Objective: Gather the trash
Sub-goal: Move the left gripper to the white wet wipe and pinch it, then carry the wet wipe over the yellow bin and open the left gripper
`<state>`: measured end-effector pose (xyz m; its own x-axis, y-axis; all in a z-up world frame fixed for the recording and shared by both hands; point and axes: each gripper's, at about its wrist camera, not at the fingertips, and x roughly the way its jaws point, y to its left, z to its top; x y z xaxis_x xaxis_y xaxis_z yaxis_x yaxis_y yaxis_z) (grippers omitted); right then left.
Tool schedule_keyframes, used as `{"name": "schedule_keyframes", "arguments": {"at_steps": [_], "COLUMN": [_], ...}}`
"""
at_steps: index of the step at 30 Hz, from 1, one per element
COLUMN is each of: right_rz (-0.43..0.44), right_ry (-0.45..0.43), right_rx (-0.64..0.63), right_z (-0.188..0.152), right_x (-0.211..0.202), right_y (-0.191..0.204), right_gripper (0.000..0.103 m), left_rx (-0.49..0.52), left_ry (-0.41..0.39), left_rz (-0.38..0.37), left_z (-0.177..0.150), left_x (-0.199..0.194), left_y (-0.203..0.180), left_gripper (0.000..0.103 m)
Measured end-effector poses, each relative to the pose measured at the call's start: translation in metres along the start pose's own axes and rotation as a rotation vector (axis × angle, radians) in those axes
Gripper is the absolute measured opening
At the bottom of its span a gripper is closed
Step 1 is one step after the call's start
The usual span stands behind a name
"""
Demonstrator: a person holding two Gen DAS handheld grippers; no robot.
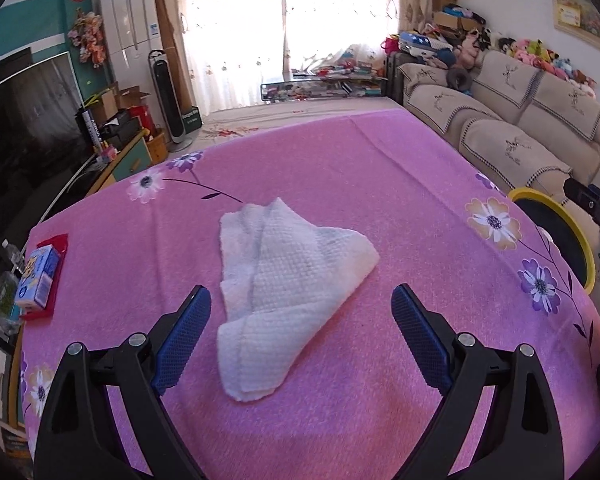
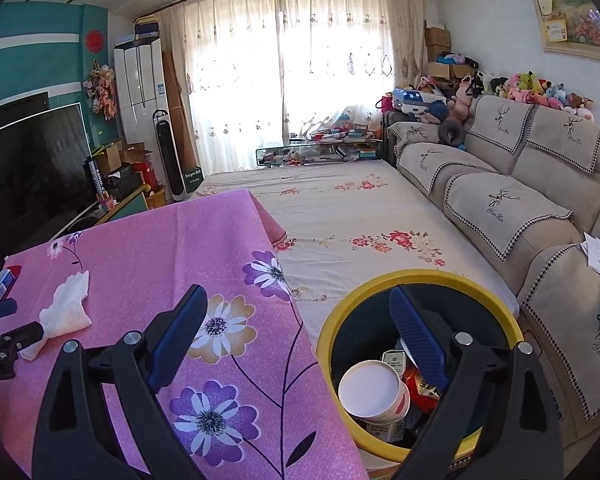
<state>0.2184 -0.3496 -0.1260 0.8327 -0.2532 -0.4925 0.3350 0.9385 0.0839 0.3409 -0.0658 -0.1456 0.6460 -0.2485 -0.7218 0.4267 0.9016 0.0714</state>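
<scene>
A crumpled white paper towel [image 1: 288,280] lies on the pink flowered tablecloth [image 1: 380,184]. My left gripper [image 1: 300,300] is open and empty, its blue pads on either side of the towel's near end, just above the cloth. The towel also shows in the right wrist view [image 2: 66,308], with the left gripper's fingers [image 2: 4,320] around it. My right gripper [image 2: 296,312] is open and empty, over the table's right edge and the yellow-rimmed black bin [image 2: 420,280]. The bin holds a white paper cup [image 2: 374,390], small cartons and a red wrapper.
A blue and white carton [image 1: 40,276] sits on a red mat at the table's left edge. The bin's rim [image 1: 580,240] shows beside the table's right edge. A beige sofa [image 2: 520,208] stands to the right, a flowered bedsheet [image 2: 340,216] beyond the table, a TV [image 2: 28,172] at left.
</scene>
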Motion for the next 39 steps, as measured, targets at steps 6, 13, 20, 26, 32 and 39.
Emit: {"name": "schedule_keyframes", "arguments": {"at_steps": [6, 13, 20, 26, 32, 39], "right_rz": [0.021, 0.034, 0.033, 0.015, -0.072, -0.2], "right_ry": [-0.001, -0.007, -0.013, -0.039, -0.081, -0.069], "right_rx": [0.009, 0.011, 0.028, 0.035, 0.026, 0.053], "right_z": [-0.001, -0.002, -0.002, 0.005, 0.012, 0.003], "right_x": [0.0, -0.002, -0.005, -0.022, -0.053, -0.077], "right_y": [-0.003, -0.002, -0.007, -0.017, -0.052, -0.116], "right_gripper": [0.088, 0.089, 0.089, 0.089, 0.089, 0.09], "left_rx": [-0.001, -0.034, -0.063, -0.032, 0.028, 0.119], "left_ry": [0.119, 0.139, 0.133, 0.075, 0.019, 0.005], "left_rz": [-0.013, -0.029, -0.035, -0.034, -0.095, -0.243], "left_z": [0.01, 0.012, 0.016, 0.026, 0.049, 0.078], "left_x": [0.039, 0.048, 0.045, 0.017, -0.015, -0.026], "left_y": [0.0, 0.007, 0.004, -0.015, -0.062, -0.161], "left_gripper": [0.081, 0.055, 0.009, 0.008, 0.008, 0.008]}}
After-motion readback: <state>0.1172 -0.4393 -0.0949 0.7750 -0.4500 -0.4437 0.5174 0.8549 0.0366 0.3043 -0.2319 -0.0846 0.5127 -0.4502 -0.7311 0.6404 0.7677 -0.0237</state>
